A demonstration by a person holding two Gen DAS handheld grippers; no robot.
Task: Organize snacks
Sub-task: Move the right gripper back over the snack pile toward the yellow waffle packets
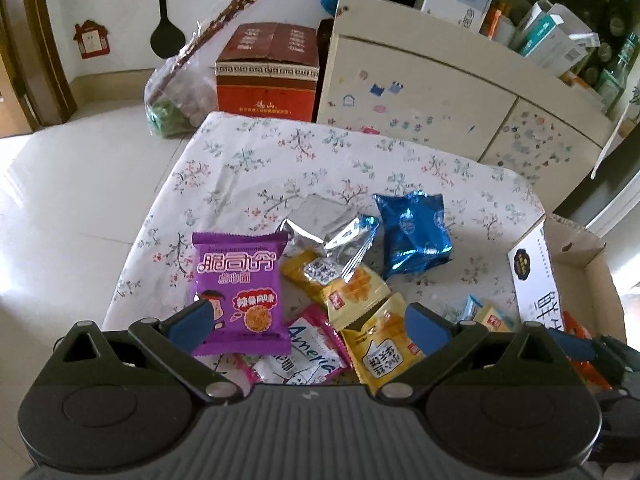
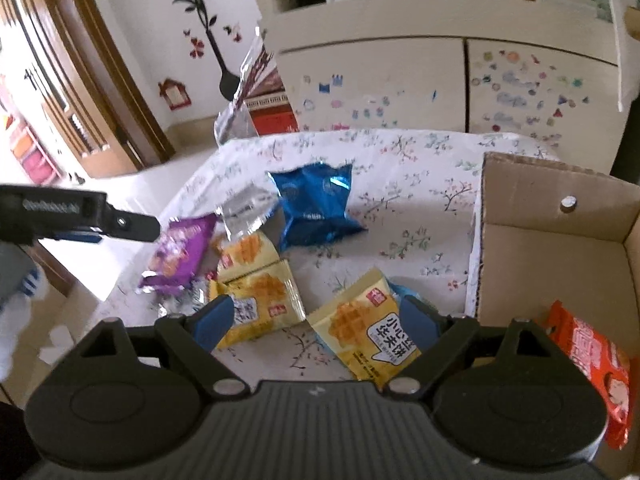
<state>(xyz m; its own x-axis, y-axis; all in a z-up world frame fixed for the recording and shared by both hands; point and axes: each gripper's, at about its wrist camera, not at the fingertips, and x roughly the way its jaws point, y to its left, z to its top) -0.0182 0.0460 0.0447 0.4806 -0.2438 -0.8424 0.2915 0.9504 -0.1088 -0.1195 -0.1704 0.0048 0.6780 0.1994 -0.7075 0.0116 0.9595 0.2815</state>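
A: While your left gripper point(image 1: 310, 320) hangs over the pile, its jaws stand spread and pinch nothing; the purple noodle packet point(image 1: 240, 296) lies just beyond its left finger, overlapping a pink-and-white wrapper point(image 1: 310, 352), with yellow waffle packets point(image 1: 356, 292) under the gap.

B: And your right gripper point(image 2: 316, 320)?

A: Its jaws are spread wide as well; one yellow waffle packet point(image 2: 370, 340) lies between the fingers on the flowered cloth point(image 2: 400, 184), and I cannot tell whether the pads touch it; a second yellow packet point(image 2: 260, 300) sits by the left finger.

B: Where is the rest of your snacks?

A: A blue foil pack point(image 2: 316, 208) and a silver one point(image 2: 246, 212) lie further back on the cloth; the cardboard box point(image 2: 560, 200) stands at the right edge of the cloth, touching it; an orange-red packet point(image 2: 592, 364) already lies inside the box.
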